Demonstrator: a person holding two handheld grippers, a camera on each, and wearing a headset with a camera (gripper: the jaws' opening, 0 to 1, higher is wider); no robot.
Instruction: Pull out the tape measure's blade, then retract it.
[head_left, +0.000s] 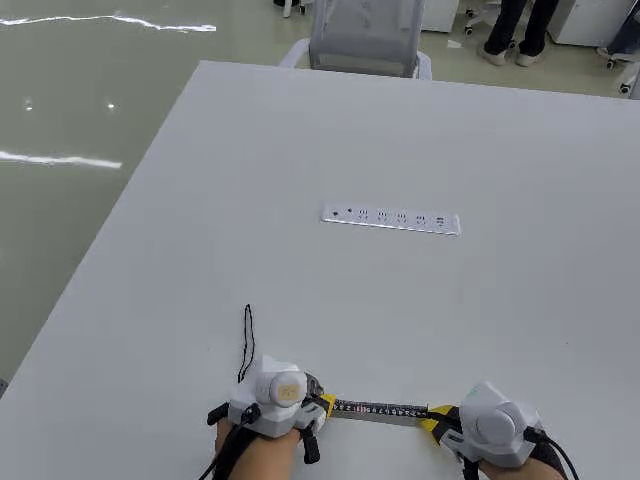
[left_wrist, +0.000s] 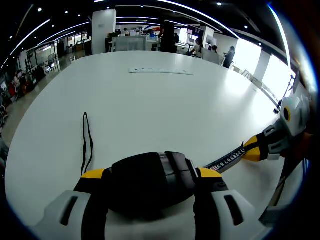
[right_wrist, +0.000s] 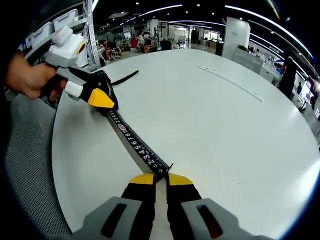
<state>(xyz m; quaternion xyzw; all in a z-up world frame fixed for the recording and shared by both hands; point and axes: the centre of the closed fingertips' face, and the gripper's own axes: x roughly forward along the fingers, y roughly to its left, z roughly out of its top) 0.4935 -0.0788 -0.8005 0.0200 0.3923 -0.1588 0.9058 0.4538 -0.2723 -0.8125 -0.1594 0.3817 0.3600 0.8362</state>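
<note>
Lying nearest, the tape measure (left_wrist: 147, 182) was held clamped in the left gripper (head_left: 320, 402). Its blade (right_wrist: 132, 142) was drawn out above the white table (head_left: 400, 130), with the tip pinched by the right gripper (right_wrist: 160, 179). A black cord (head_left: 247, 345) was recorded beyond, and a power strip (head_left: 390, 218) farther off.

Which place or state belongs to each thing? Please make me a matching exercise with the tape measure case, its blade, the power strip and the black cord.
1 tape measure case
2 blade
3 power strip
4 black cord

A lies on the table beside the left gripper
B stretched out to the right gripper
C clamped in the left gripper
D mid-table, beyond both grippers

Pairs: 1-C, 2-B, 3-D, 4-A
</note>
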